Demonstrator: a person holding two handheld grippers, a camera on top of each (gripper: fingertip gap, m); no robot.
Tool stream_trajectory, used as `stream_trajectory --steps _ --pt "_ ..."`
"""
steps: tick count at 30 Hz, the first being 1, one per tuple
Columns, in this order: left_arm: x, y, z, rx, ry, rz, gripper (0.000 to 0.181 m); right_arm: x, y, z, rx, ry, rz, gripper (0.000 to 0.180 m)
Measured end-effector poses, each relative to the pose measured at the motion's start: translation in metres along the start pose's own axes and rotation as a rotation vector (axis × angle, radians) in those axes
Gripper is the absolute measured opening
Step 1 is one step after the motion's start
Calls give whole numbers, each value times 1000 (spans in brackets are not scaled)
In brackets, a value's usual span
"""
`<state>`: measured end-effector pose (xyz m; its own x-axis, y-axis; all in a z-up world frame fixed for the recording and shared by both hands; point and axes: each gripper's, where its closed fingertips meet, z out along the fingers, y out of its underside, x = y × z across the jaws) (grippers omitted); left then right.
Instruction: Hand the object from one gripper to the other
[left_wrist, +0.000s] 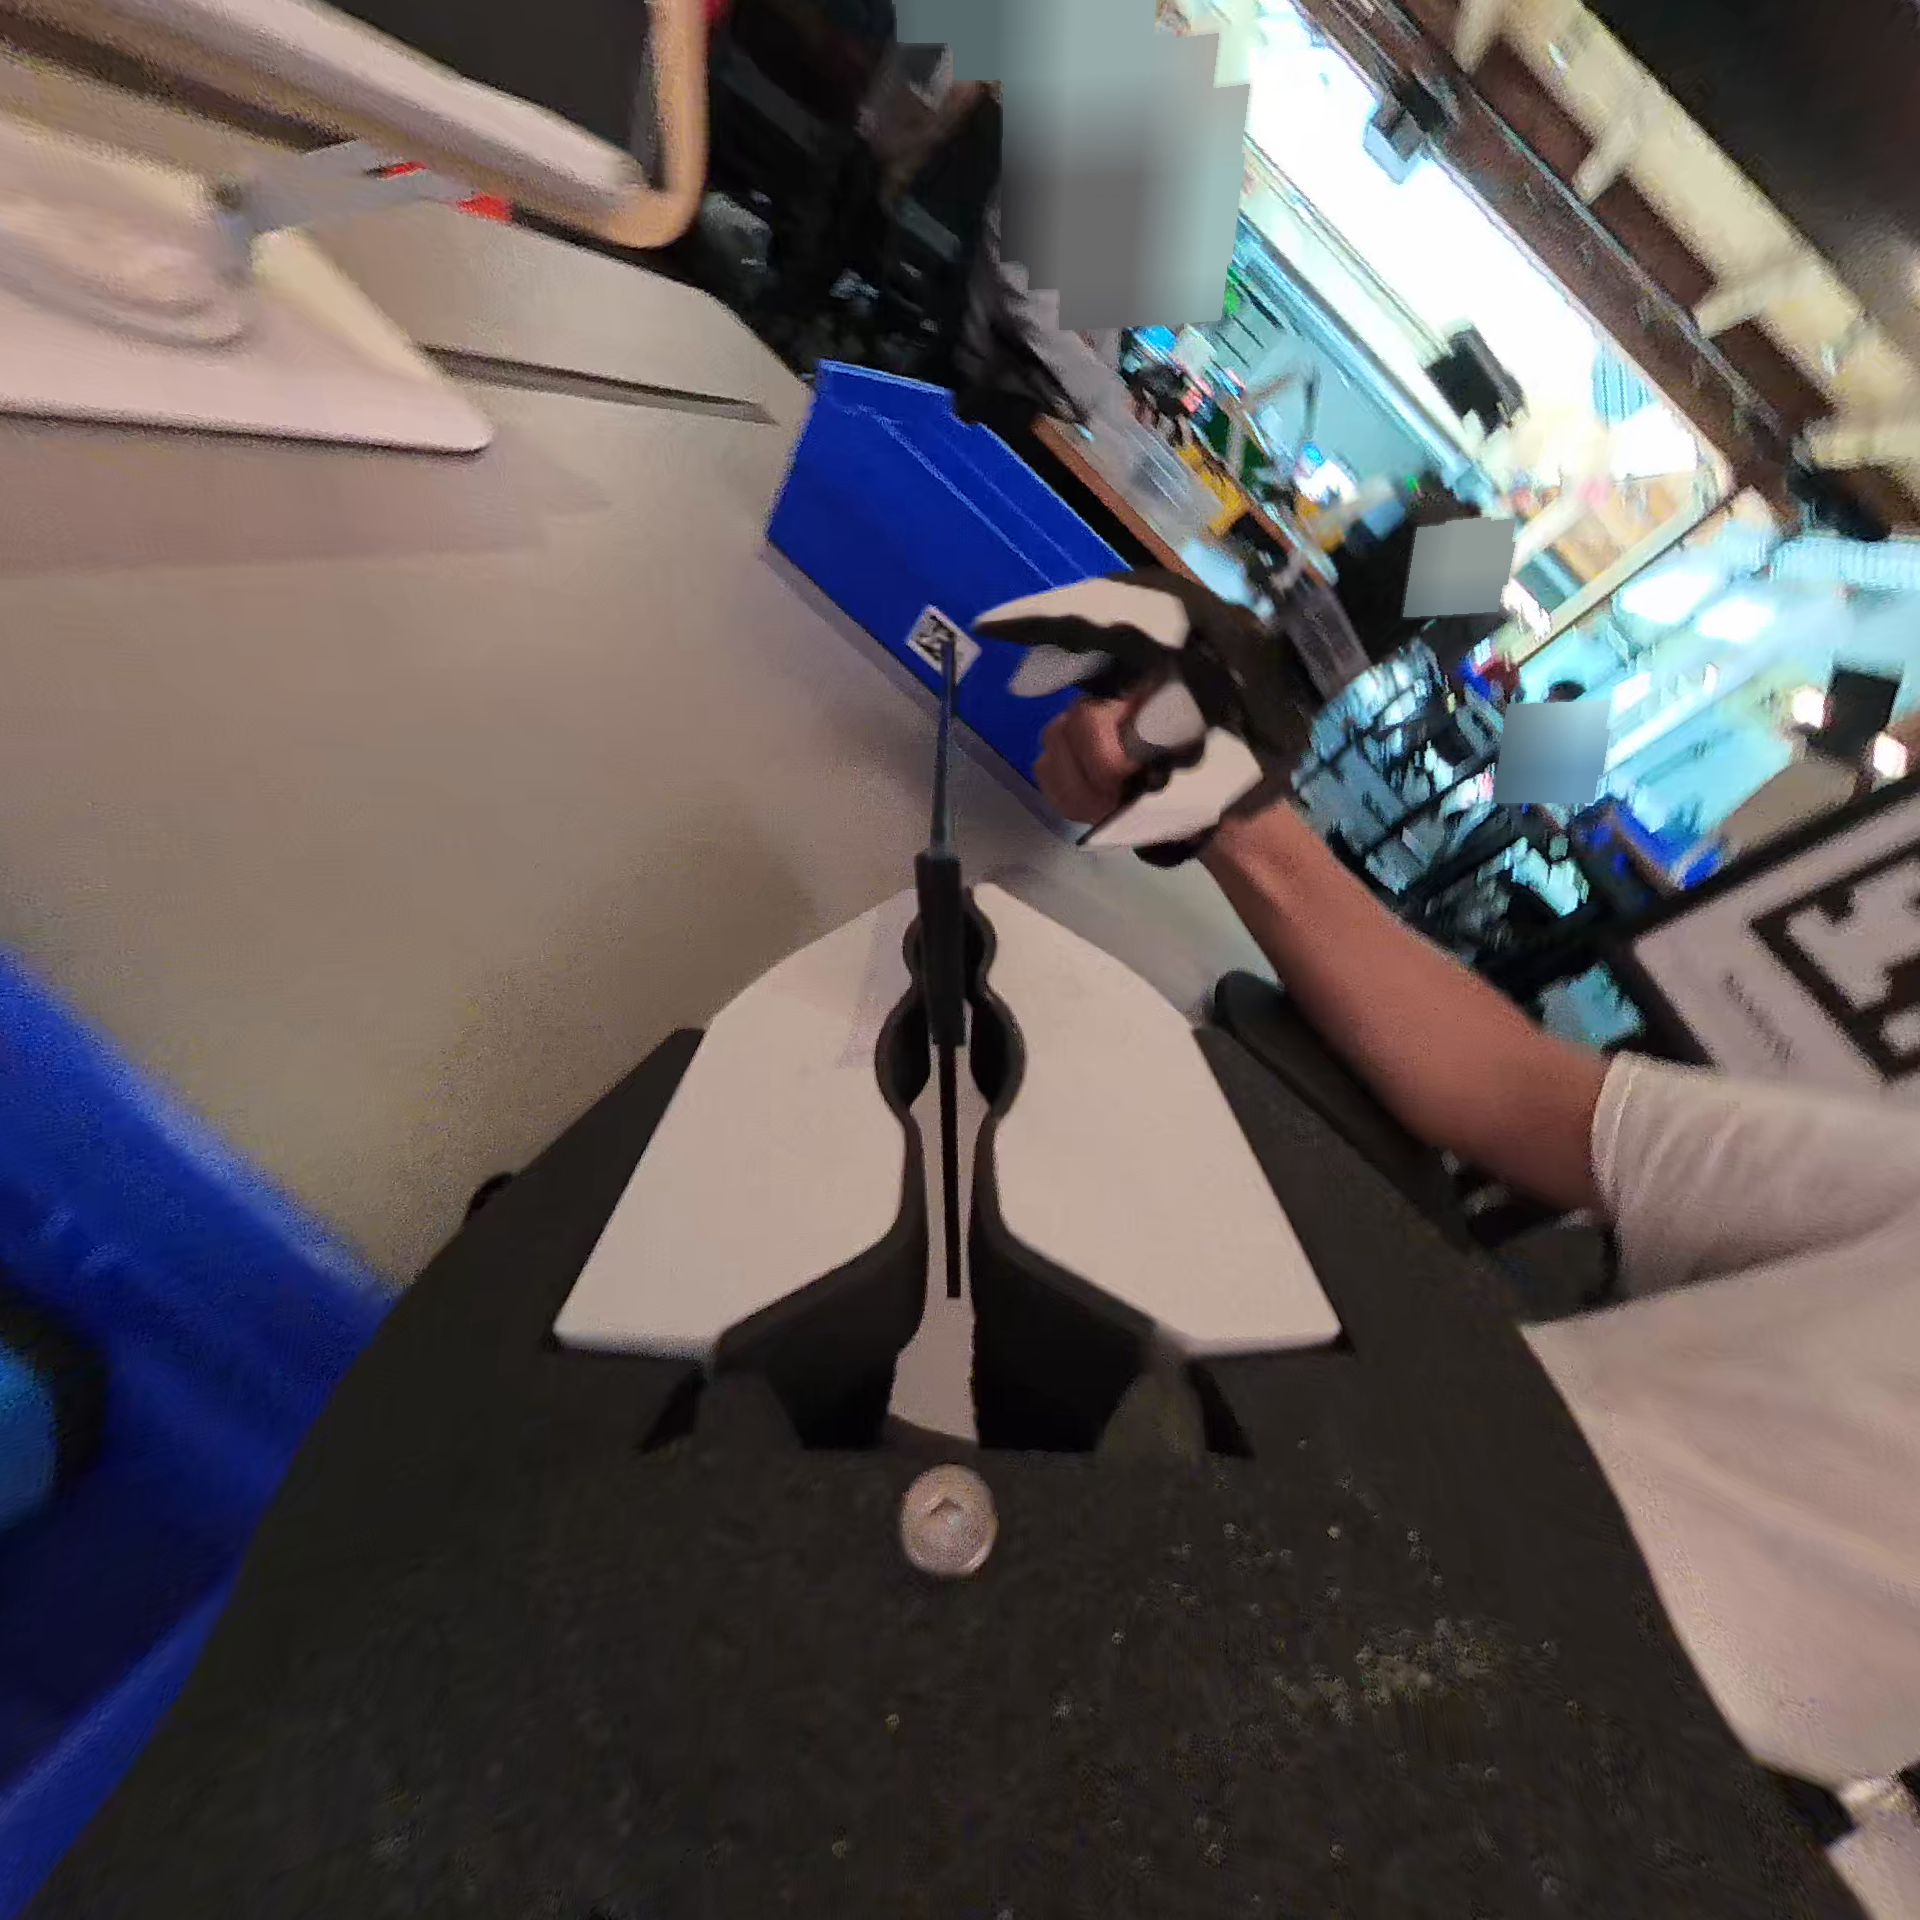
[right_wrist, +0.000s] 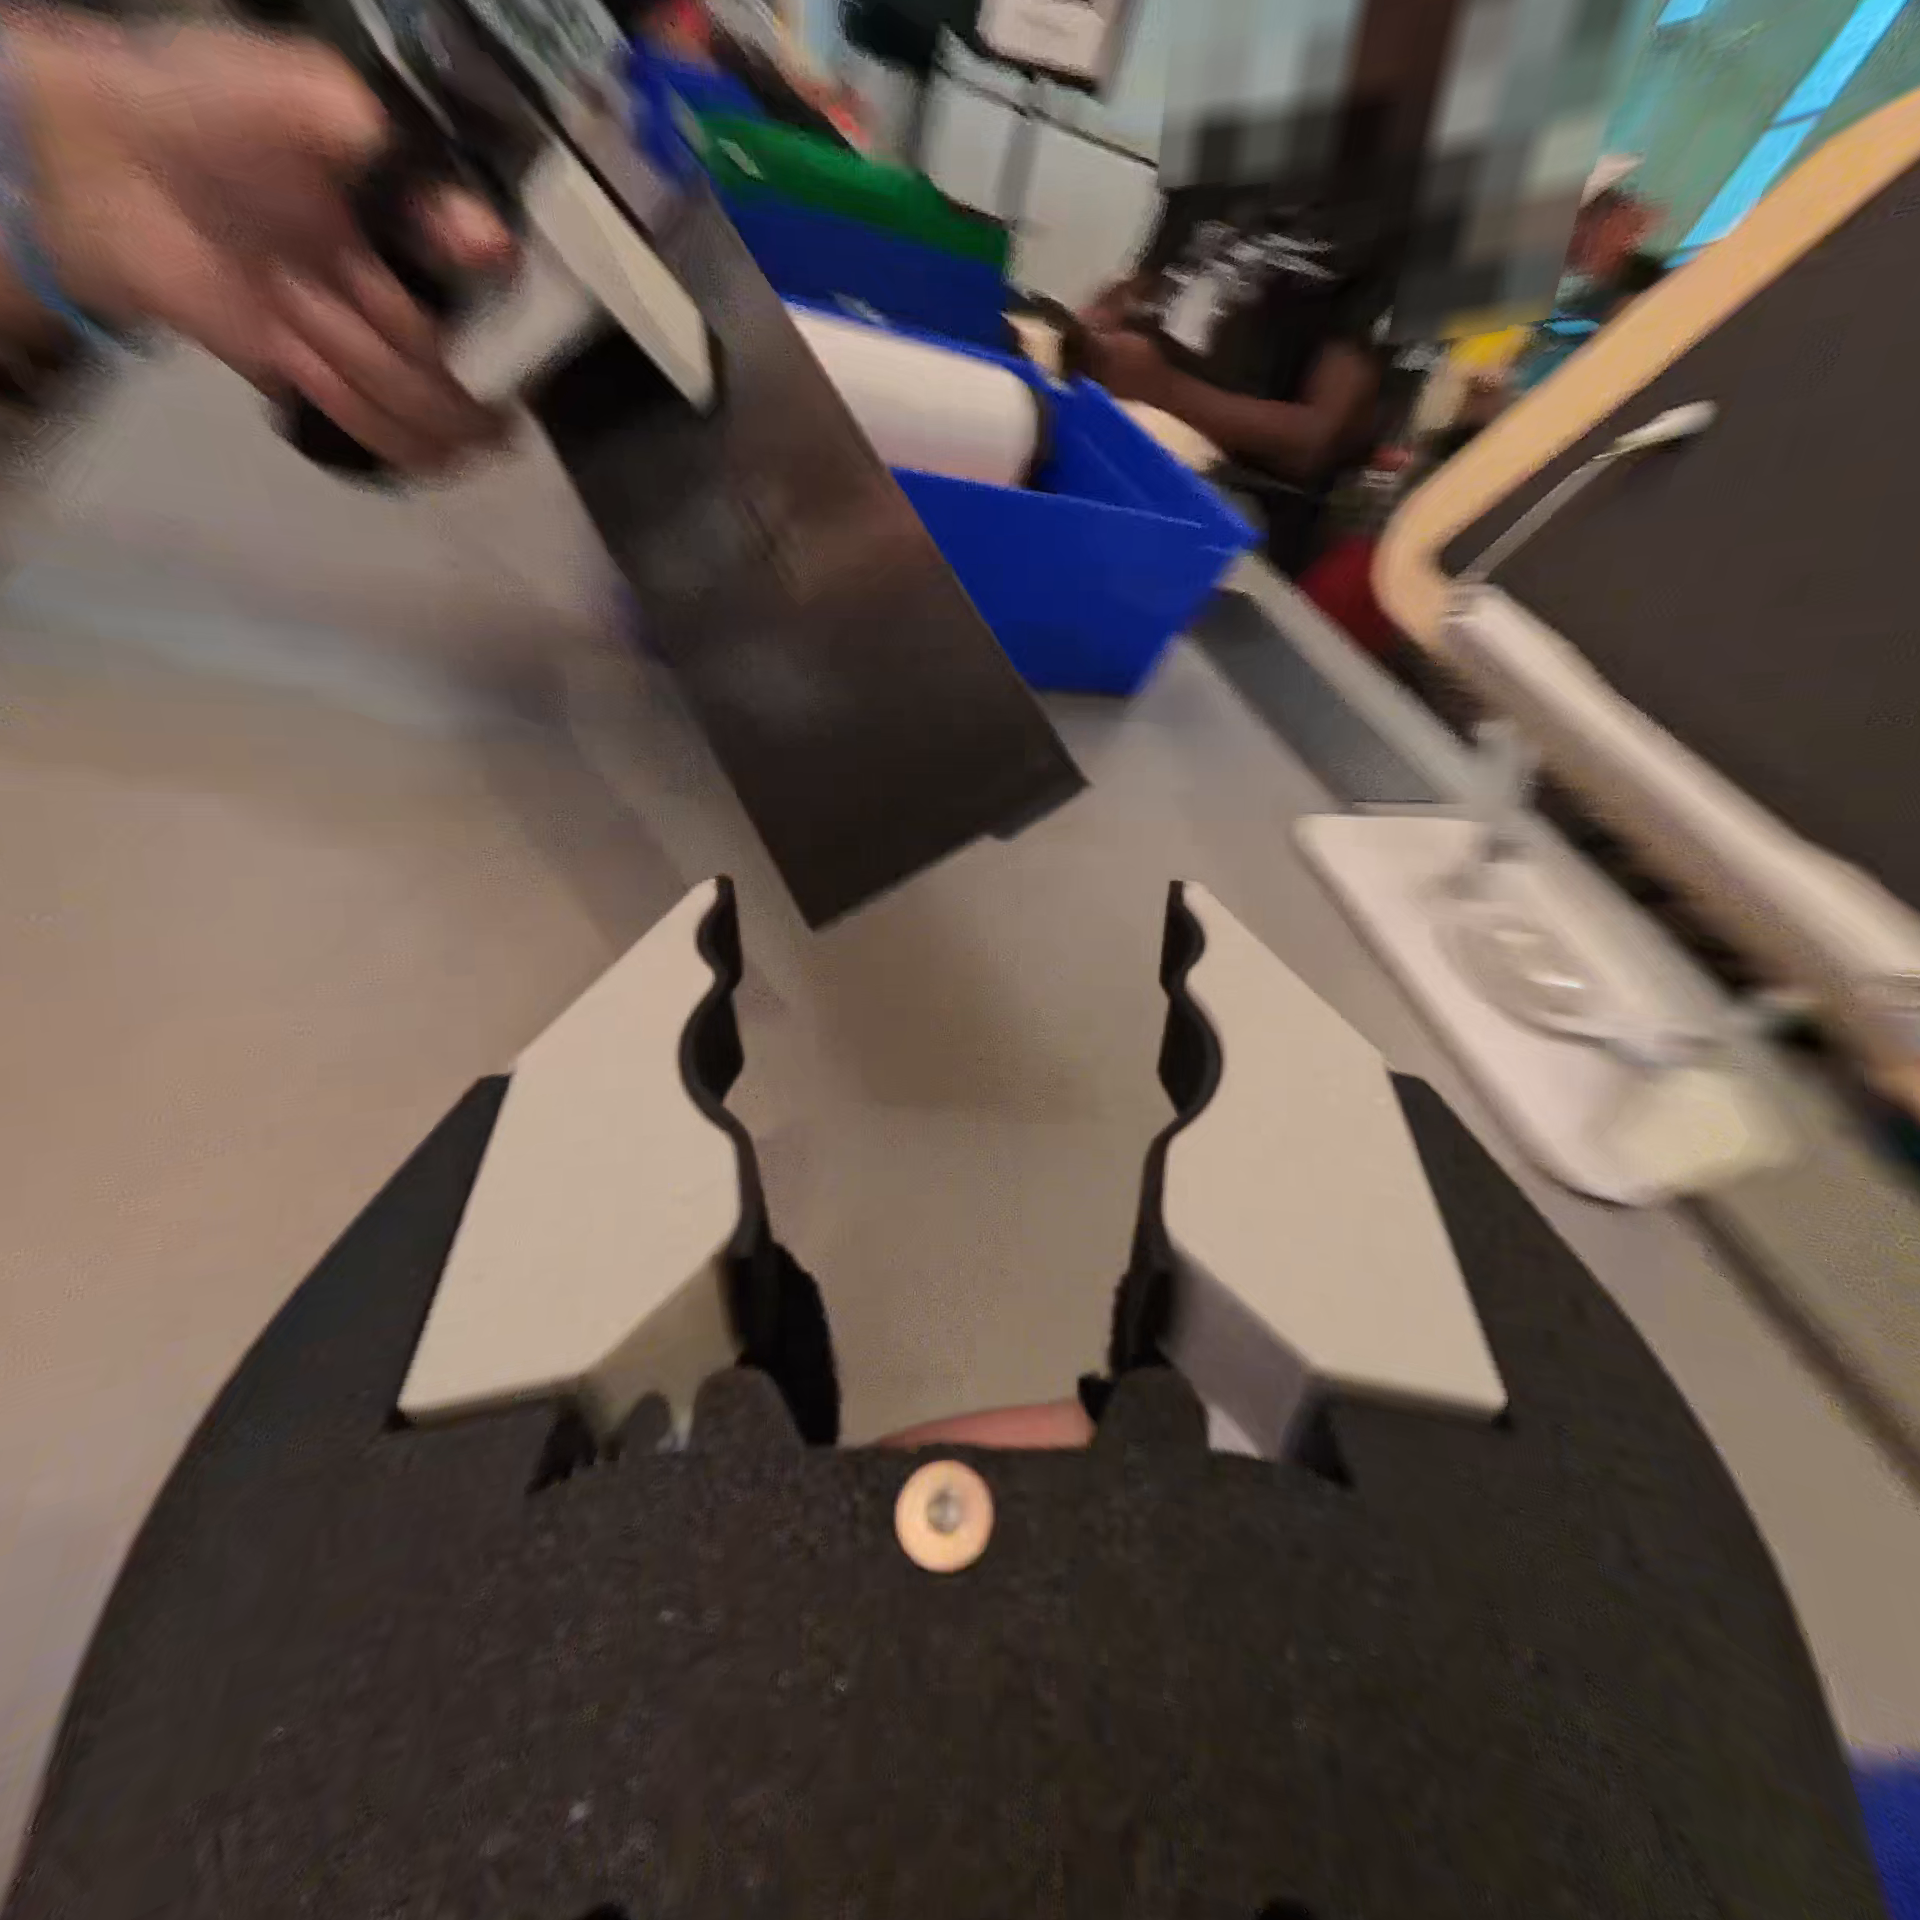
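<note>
A thin flat black plate (right_wrist: 790, 603) is the object. My left gripper (left_wrist: 948, 914) is shut on it, and in the left wrist view the plate (left_wrist: 943, 790) shows edge-on, sticking out past the fingertips. In the right wrist view the left gripper (right_wrist: 623, 301) and the hand (right_wrist: 239, 229) holding it are at the top left, blurred. My right gripper (right_wrist: 945, 894) is open and empty. The plate's lower edge hangs just beyond its fingertips, in line with the gap and not touching. The right gripper (left_wrist: 1023, 644) shows farther off in the left wrist view.
A grey table (left_wrist: 416, 727) lies below. A blue bin (left_wrist: 935, 540) stands at its far edge, another (left_wrist: 125, 1299) is near left. In the right wrist view a blue bin (right_wrist: 1081, 561) holds a white roll (right_wrist: 914, 395). A white stand base (right_wrist: 1507, 987) sits at right. A person (right_wrist: 1247, 364) is behind.
</note>
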<state>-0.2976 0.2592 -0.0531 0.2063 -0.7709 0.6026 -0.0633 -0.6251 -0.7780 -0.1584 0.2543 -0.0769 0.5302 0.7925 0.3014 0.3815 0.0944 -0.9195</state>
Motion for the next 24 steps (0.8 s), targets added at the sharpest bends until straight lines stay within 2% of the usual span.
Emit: stream_trajectory --steps 3,6,11,13,15,20,21,24 --pt "-8 1 -2 1 -23 -63 1 1 0 7 -135 212 -317 84" --pt "-6 8 6 -36 -41 -67 2 -20 7 26 -275 216 -506 94" --pt "7 20 21 -106 -41 -21 1 -29 25 41 -383 211 -545 106" --pt "10 24 26 -130 -48 7 1 -28 31 41 -407 206 -543 102" --pt "15 25 30 -134 -44 22 1 -27 32 40 -408 210 -567 84" --pt "21 21 34 -114 -69 104 2 -22 32 38 -450 199 -550 84" --pt "26 17 34 -97 -53 124 4 -20 28 37 -432 214 -550 84" --pt "39 3 28 -31 -34 203 48 -17 22 34 -383 211 -500 83"
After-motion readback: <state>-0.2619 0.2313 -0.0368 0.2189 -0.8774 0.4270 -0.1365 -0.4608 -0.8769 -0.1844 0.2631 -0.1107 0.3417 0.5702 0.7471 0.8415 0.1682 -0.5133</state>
